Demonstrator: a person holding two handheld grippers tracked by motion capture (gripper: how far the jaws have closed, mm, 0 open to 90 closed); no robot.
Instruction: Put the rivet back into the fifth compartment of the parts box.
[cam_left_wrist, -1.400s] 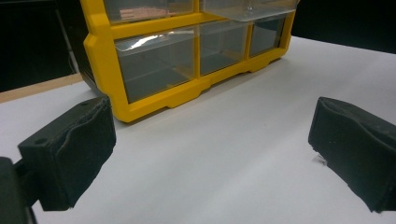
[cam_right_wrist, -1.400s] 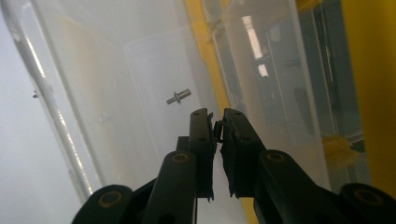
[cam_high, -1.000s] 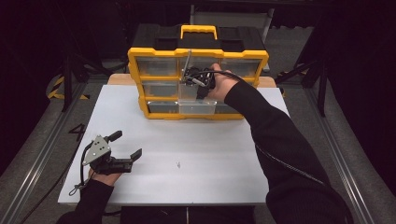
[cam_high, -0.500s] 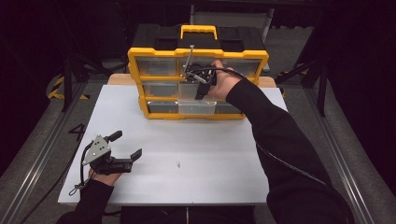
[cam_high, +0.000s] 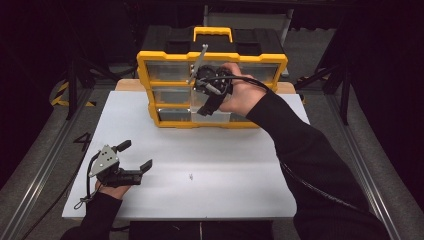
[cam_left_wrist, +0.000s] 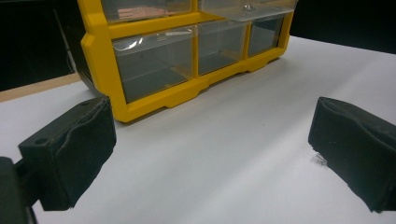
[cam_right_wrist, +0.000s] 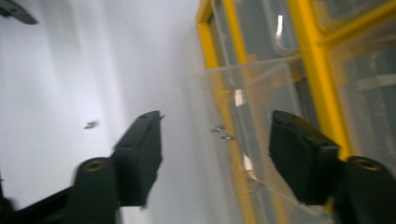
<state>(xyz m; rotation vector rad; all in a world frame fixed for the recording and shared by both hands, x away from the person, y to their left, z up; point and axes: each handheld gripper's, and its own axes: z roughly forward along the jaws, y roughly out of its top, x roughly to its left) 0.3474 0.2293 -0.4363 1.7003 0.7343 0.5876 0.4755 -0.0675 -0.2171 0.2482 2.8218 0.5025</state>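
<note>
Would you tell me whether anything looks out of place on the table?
Yes: a small screw lies loose on the white table, apart from the yellow drawer cabinet. One clear drawer in its bottom row stands pulled out, with small screws inside.

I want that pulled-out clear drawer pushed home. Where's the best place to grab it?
Probably the front wall of the clear drawer, approached from the person's side of the organizer. It sticks out past the yellow frame, so its front edge is free, while its sides run back into the frame. One pad inside the wall, one outside.
</note>
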